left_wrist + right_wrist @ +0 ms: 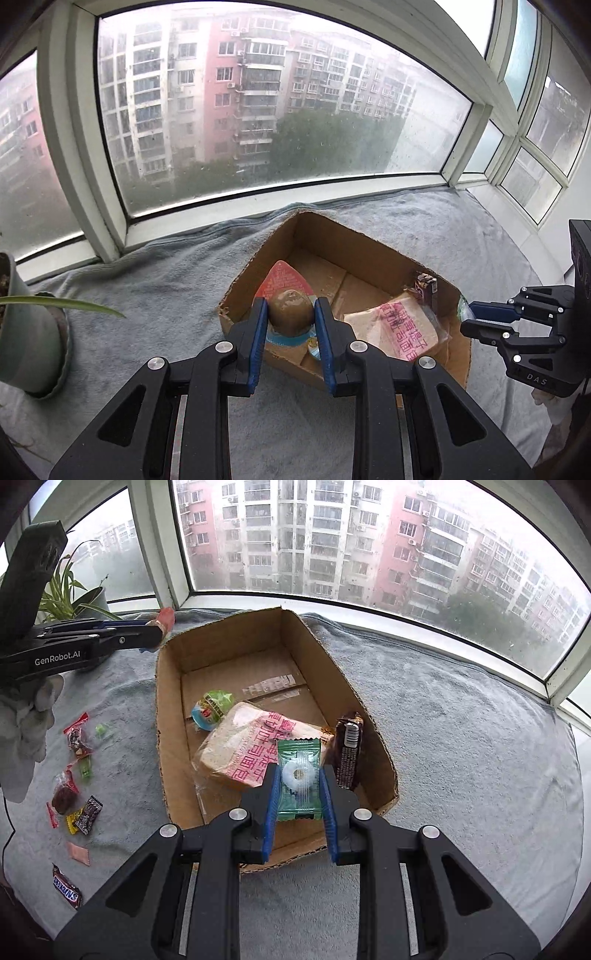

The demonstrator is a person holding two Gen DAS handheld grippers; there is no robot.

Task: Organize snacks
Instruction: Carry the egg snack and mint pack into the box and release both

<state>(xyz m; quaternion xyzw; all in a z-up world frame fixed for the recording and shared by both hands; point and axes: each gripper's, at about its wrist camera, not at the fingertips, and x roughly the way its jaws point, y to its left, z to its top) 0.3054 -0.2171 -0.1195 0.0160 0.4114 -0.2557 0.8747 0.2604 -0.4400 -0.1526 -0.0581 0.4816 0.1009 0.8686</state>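
Observation:
An open cardboard box lies on a grey blanket. Inside are a wrapped bread slice with pink print, a dark chocolate bar standing at the right wall, and a round green-blue snack. My left gripper is shut on a packed brown egg with a red wrapper, held over the box's near-left corner; it also shows in the right wrist view. My right gripper is shut on a green-wrapped ring candy above the box's near end.
Several small candies, a dark packet, a pink sachet and a Snickers bar lie on the blanket left of the box. A potted plant stands at far left. Windows close off the back.

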